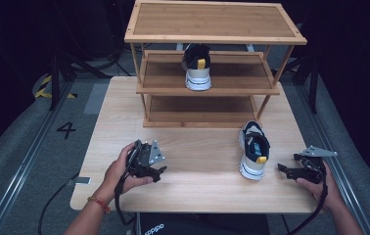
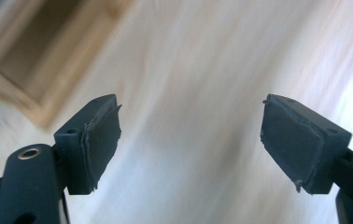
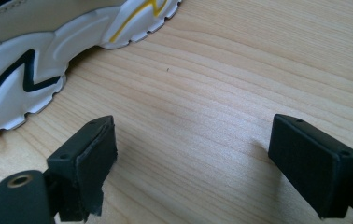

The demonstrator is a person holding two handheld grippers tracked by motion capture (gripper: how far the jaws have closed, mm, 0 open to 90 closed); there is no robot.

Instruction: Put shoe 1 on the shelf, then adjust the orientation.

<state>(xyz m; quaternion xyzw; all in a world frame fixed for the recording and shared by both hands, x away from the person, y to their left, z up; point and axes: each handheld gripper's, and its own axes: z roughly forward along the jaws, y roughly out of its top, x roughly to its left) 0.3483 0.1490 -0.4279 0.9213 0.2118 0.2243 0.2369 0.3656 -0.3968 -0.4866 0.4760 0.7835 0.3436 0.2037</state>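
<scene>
— Shoes are being put away, it seems. One shoe (image 1: 196, 67) is already stood on the middle board of the rack (image 1: 215, 22). Where is the other one kept?

— The other shoe (image 1: 254, 149) is set on the table (image 1: 197, 147), in front of the rack and off to the right. It is stood flat on its sole, with its heel turned to the near edge.

— Is it held by anything?

— No. The right gripper (image 1: 286, 169) is held just beside it, close but not touching. In the right gripper view its pads (image 3: 95, 149) are spread wide, and nothing is held between them. The white sole (image 3: 34, 84) is seen up in the corner there.

— And the left gripper (image 1: 161, 171)?

— It is kept well apart from the shoe, over bare wood. In the left gripper view its pads (image 2: 100, 140) are spread wide too, and nothing is held. That view is blurred.

— What could go wrong?

— The shoe could be pushed away if it is bumped by one pad first. It could be tipped if only the soft top is pinched. It could also be knocked on the rack's top board when it is lifted in, and then the first shoe might be shoved.
</scene>
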